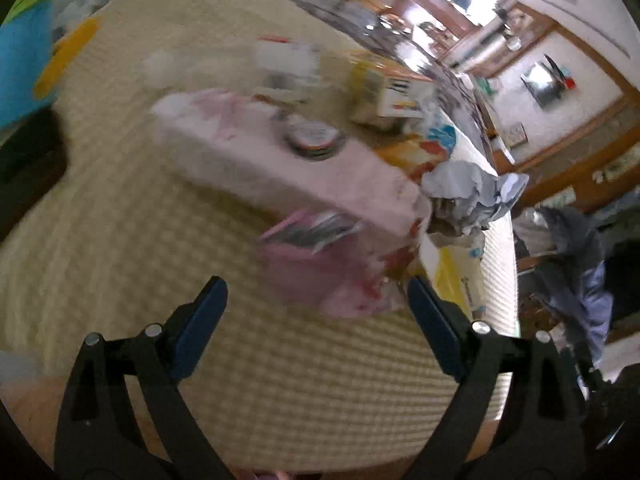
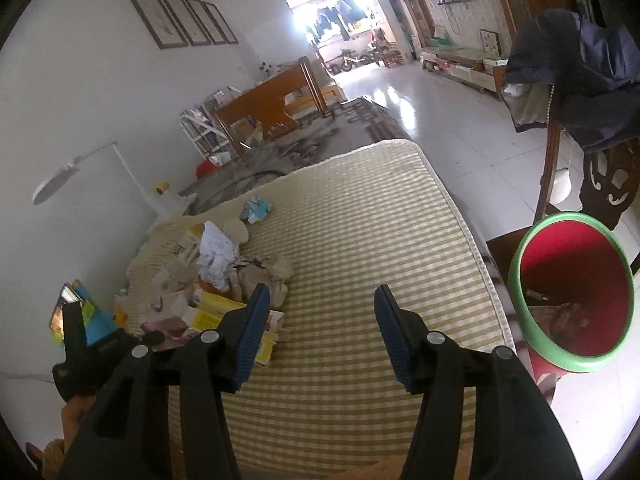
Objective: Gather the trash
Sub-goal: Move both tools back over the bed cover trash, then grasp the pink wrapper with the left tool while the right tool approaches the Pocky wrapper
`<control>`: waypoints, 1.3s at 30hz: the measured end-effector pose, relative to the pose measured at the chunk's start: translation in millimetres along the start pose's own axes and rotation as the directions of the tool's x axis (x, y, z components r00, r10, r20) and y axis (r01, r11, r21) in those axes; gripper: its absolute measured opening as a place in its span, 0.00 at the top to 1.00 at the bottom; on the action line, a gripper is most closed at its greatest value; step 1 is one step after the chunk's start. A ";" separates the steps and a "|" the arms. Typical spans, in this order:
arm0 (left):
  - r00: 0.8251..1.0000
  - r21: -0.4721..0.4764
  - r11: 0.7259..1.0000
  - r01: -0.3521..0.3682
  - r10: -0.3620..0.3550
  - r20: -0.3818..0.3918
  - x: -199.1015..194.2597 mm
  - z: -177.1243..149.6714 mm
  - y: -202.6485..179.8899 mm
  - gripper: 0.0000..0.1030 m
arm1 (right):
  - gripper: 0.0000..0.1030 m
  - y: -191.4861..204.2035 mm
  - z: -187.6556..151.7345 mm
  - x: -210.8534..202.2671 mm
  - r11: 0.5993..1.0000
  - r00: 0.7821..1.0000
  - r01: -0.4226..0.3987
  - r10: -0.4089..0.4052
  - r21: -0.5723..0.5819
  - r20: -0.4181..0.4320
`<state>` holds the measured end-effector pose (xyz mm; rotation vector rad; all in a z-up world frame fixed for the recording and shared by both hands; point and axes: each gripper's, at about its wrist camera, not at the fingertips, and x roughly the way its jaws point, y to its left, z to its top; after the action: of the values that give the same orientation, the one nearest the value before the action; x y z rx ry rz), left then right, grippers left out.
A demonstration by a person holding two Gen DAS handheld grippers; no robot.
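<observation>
Hovering L gripper (image 1: 316,300): our fingers apart — pink wrapper (image 1: 320,276) just ahead, between tips.
R gripper (image 2: 320,312): fingers apart, empty — trash pile (image 2: 224,272) left of us.

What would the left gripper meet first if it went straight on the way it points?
Probably the pink wrapper, which lies just ahead of the open left gripper, before the white box. Blur makes depth unsure.

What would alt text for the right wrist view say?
The open, empty right gripper hovers over a striped mat, with a pile of crumpled paper and packaging to its left and a red, green-rimmed bin off the mat's right edge.
</observation>
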<state>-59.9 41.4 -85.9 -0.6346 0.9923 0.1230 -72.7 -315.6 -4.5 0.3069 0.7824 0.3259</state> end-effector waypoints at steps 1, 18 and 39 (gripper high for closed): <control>1.000 0.020 1.000 -0.013 0.013 -0.012 7.8 1.4 -5.1 0.13 | 0.48 0.2 -0.6 1.7 1.000 1.000 0.006 -0.006 -0.010 -0.005; 0.985 -0.117 0.984 0.138 -0.123 0.122 -10.8 5.0 9.5 0.82 | 0.37 137.7 39.0 72.1 0.912 0.984 -0.140 0.085 -0.386 -0.157; 0.858 -0.228 0.960 0.162 -0.023 0.512 -98.4 24.2 54.9 0.82 | 0.33 260.8 -4.7 202.5 0.659 0.926 -0.260 -0.039 -0.706 -0.377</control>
<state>-117.3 117.4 -21.2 -0.8407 0.4325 0.3238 13.8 1.6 -35.3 -0.5185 0.9241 0.8145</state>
